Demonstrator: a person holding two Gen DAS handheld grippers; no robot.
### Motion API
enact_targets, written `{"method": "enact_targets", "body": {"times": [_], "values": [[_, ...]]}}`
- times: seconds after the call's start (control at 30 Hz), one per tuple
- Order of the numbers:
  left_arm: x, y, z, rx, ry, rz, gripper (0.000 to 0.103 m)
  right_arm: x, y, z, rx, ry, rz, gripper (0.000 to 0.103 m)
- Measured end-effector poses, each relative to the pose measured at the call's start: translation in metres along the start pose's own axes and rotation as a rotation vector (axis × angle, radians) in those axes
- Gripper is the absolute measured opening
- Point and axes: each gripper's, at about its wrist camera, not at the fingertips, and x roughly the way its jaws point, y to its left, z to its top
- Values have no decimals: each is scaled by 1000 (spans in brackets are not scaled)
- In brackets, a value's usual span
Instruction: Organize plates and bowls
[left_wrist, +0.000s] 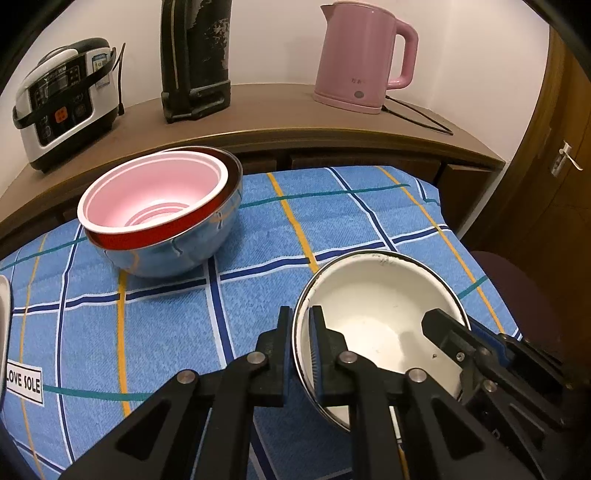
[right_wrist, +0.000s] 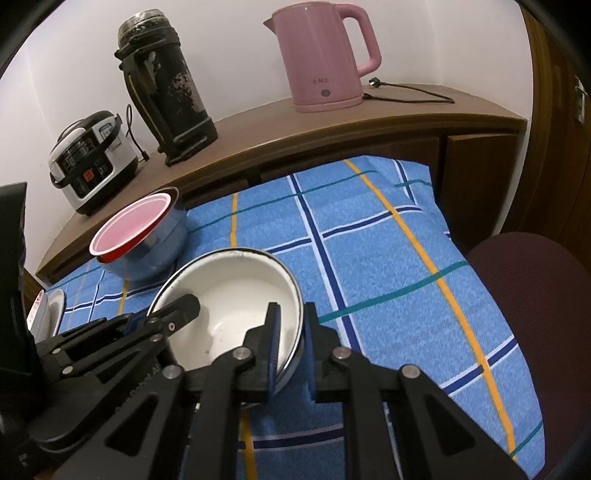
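Gripping opposite rims of empty white bowl: left tool, right tool

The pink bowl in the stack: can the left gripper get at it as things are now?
Probably not yet: the left gripper is shut on the white bowl's rim. The cloth between looks free, and nothing covers the pink bowl.

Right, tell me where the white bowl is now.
The white bowl sits on the blue checked cloth, clamped at opposite rims by both grippers, nearer than the stacked pink bowl.
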Motion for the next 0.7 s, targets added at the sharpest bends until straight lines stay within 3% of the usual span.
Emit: {"method": "enact_targets", "body": {"times": [0.7], "values": [[-32, 2, -9, 31, -34, 20, 10, -32, 20, -9, -27, -32, -19, 12]]}}
